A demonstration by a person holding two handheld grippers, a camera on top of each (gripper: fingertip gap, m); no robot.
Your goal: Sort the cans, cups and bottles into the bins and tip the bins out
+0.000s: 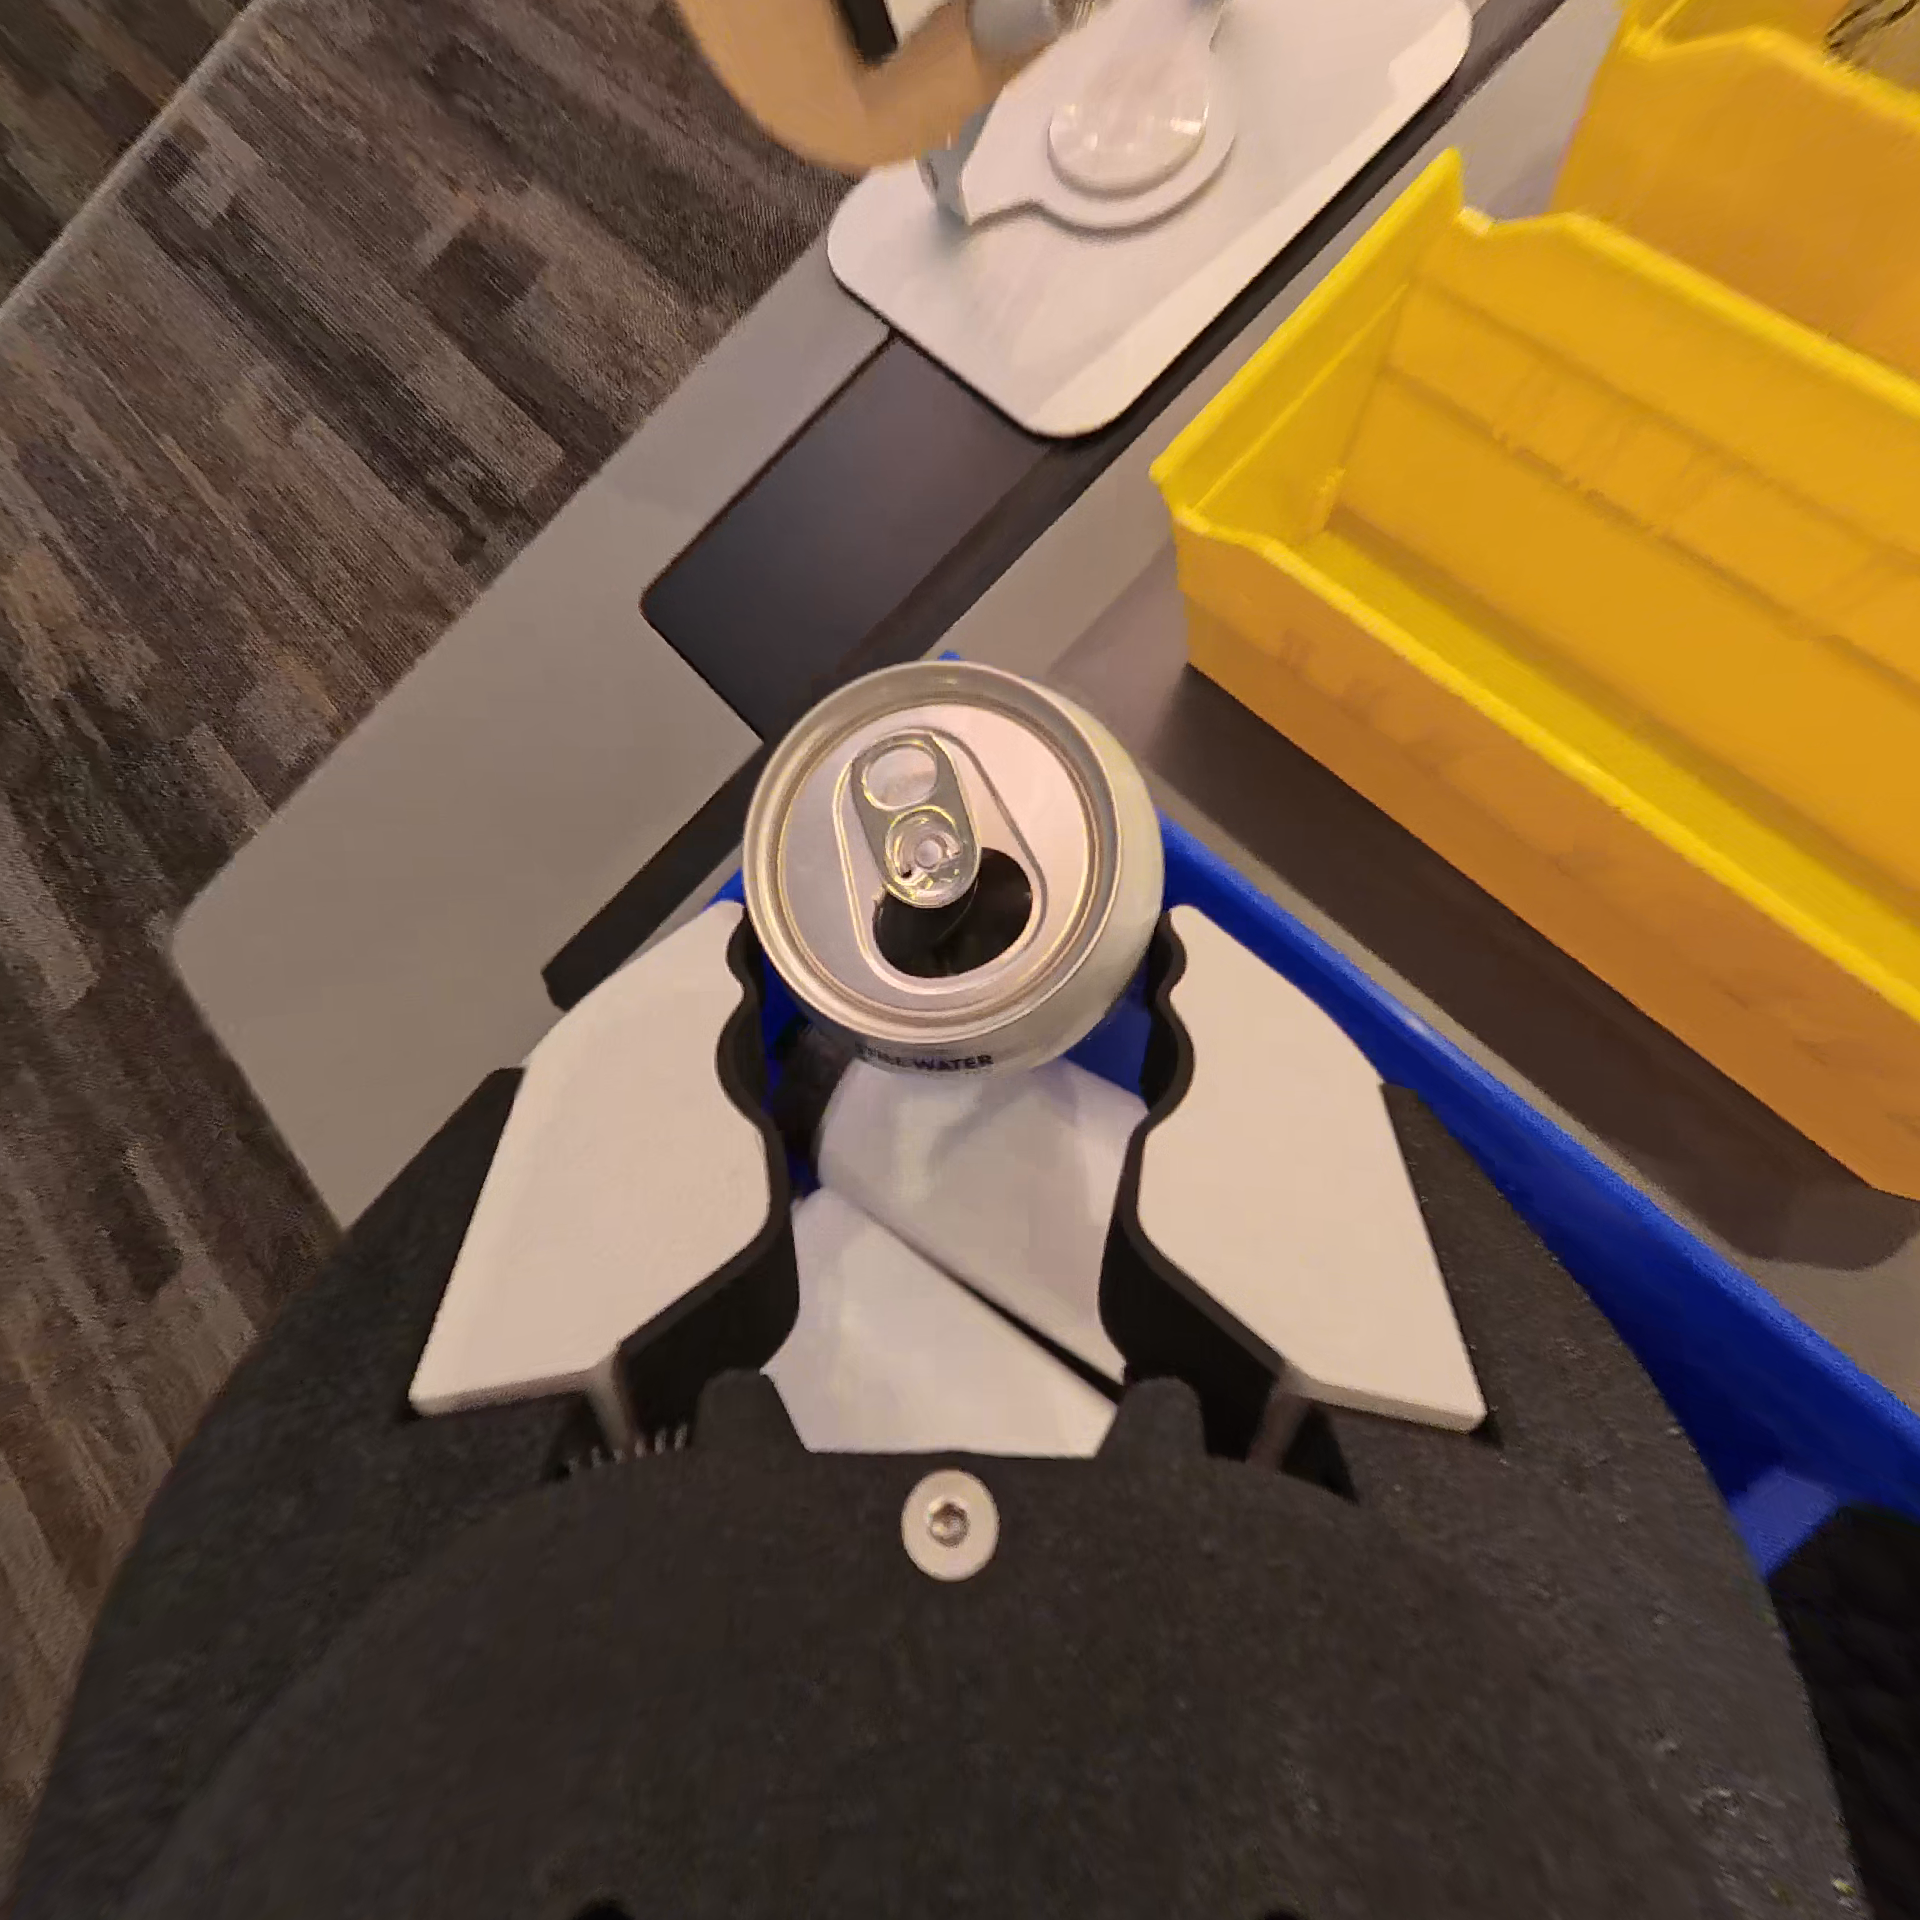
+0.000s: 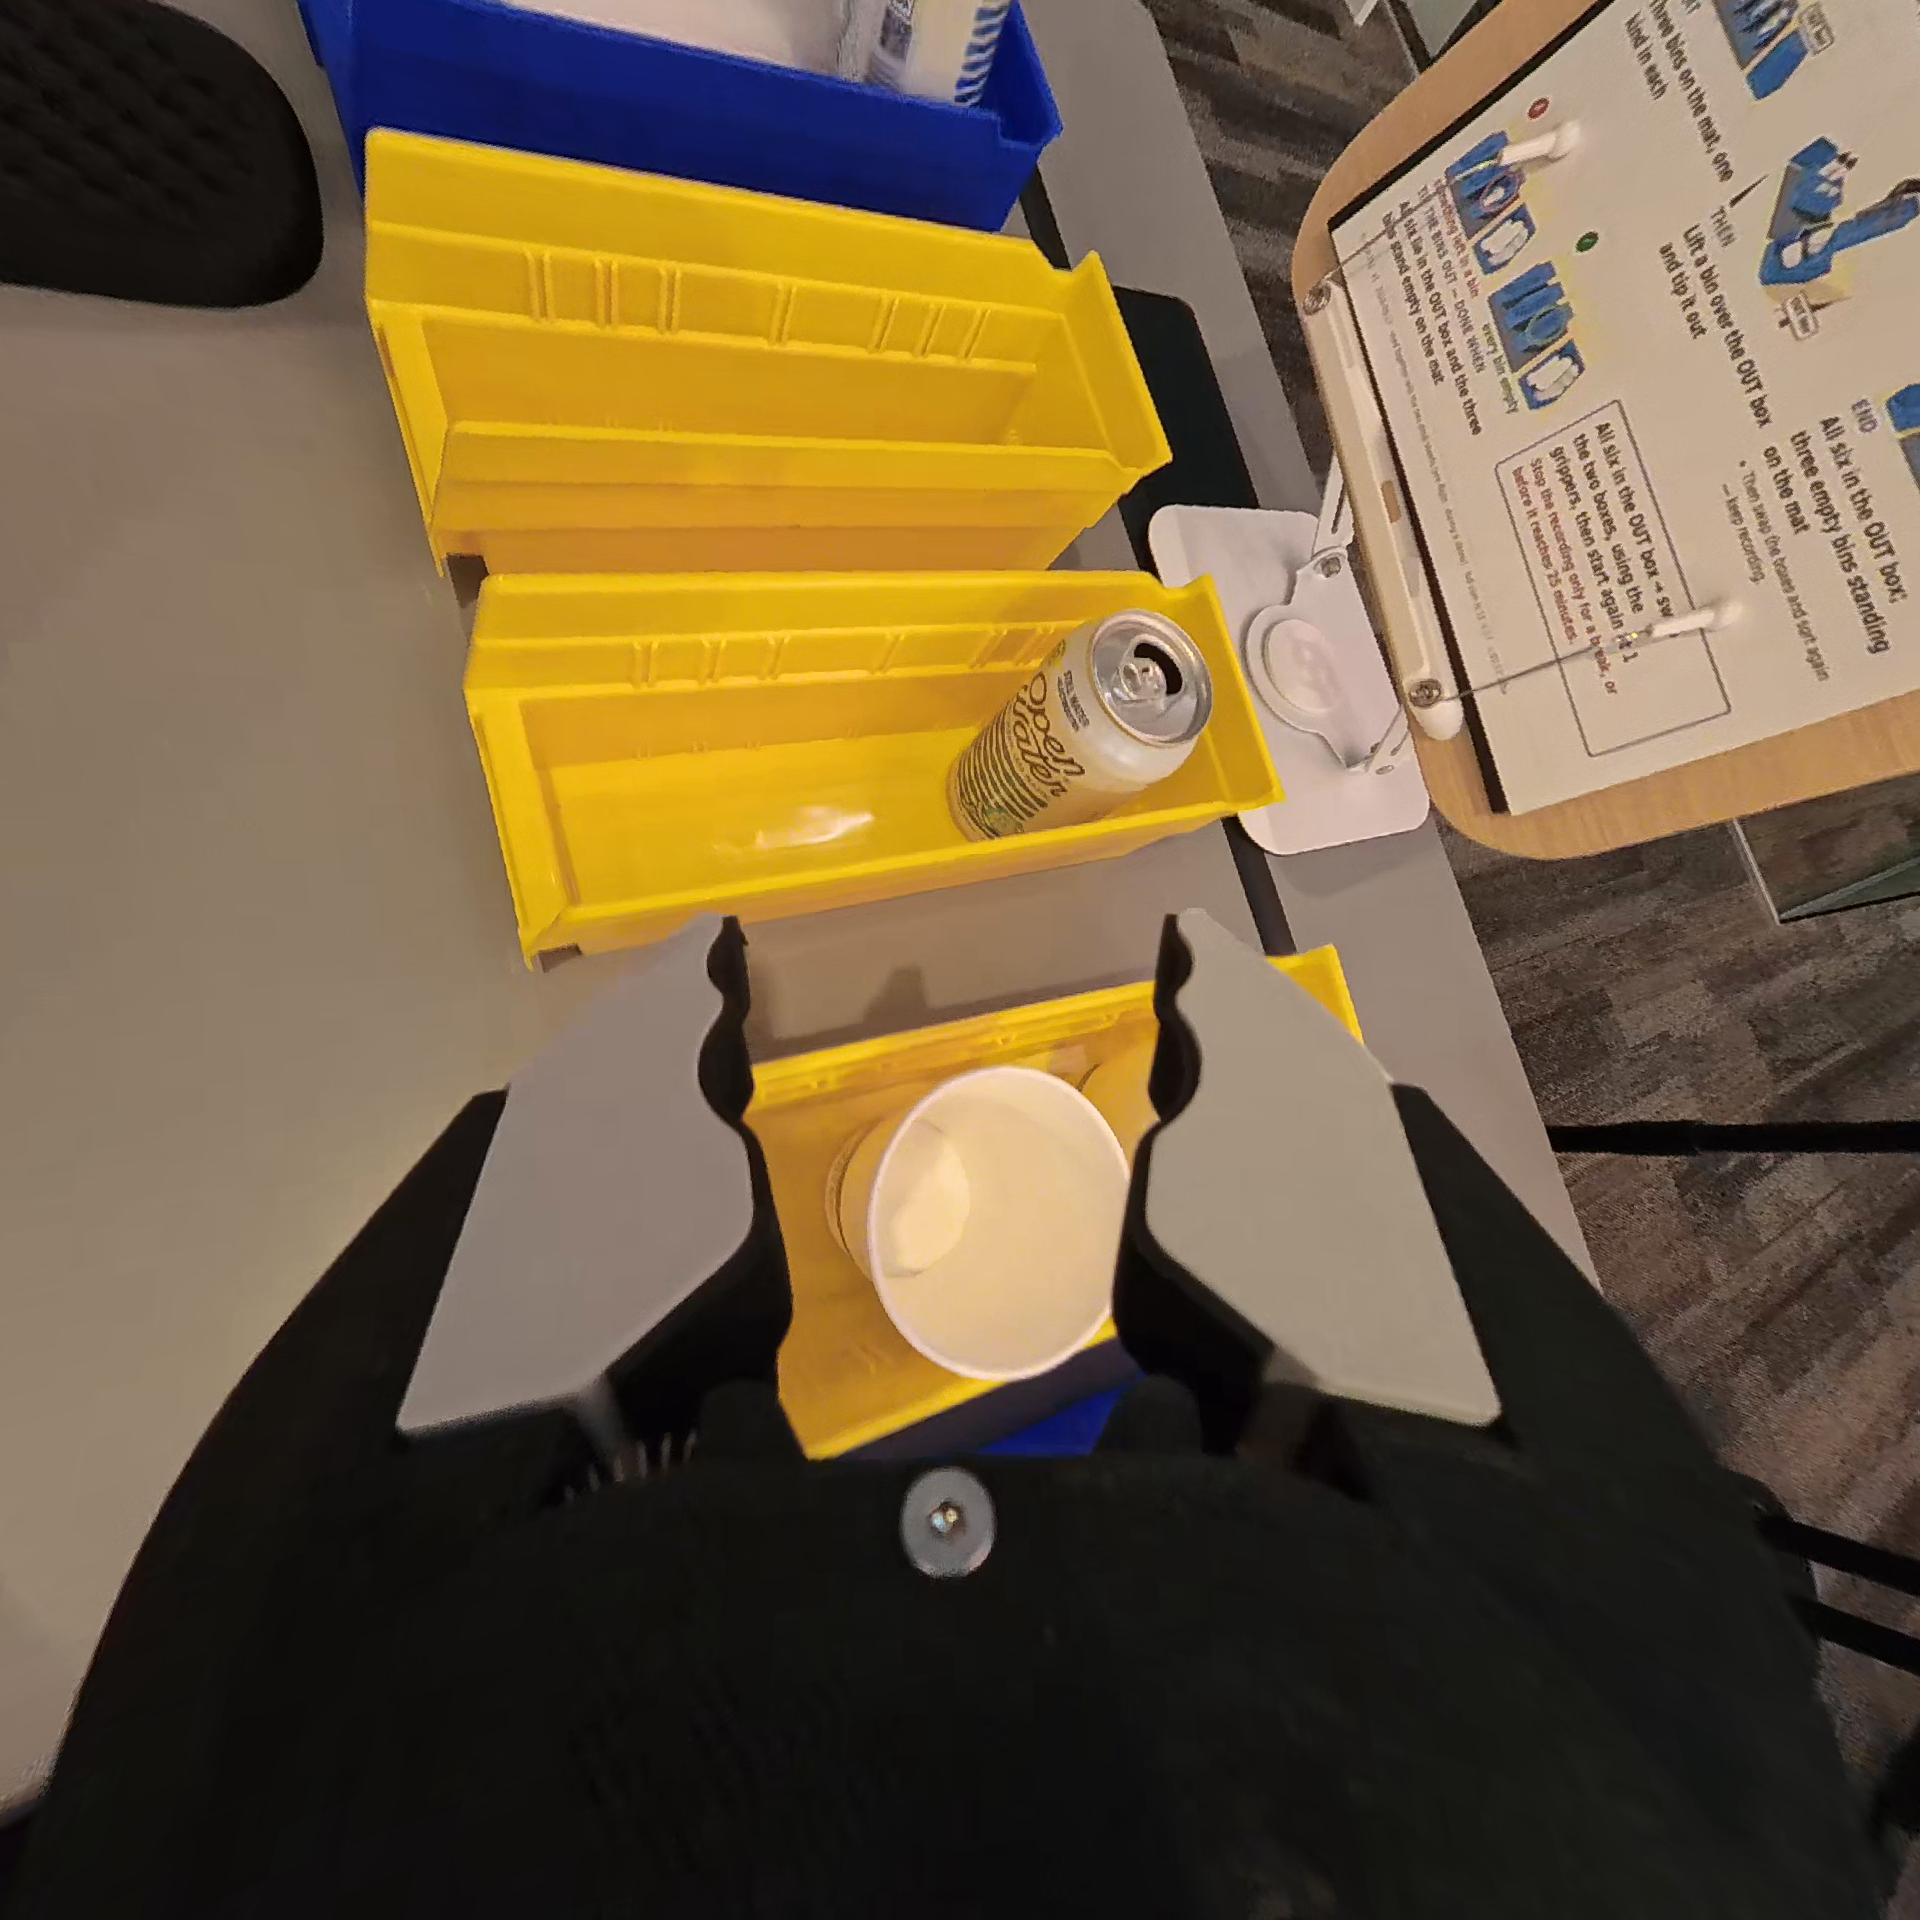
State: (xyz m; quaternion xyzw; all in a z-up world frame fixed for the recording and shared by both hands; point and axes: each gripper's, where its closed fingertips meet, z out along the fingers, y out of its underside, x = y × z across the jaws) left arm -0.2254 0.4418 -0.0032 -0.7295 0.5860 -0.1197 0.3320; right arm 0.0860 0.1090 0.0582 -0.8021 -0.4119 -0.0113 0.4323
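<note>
Standing upright in the blue bin, the white can points its long axis straight at the left gripper, whose spread fingers flank it without clearly pressing. The right gripper hangs open over 1 cup.

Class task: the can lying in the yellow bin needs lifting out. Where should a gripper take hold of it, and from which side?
Grip the can across its round body, coming down from above; it lies tilted against the yellow bin end wall, sides exposed.
</note>
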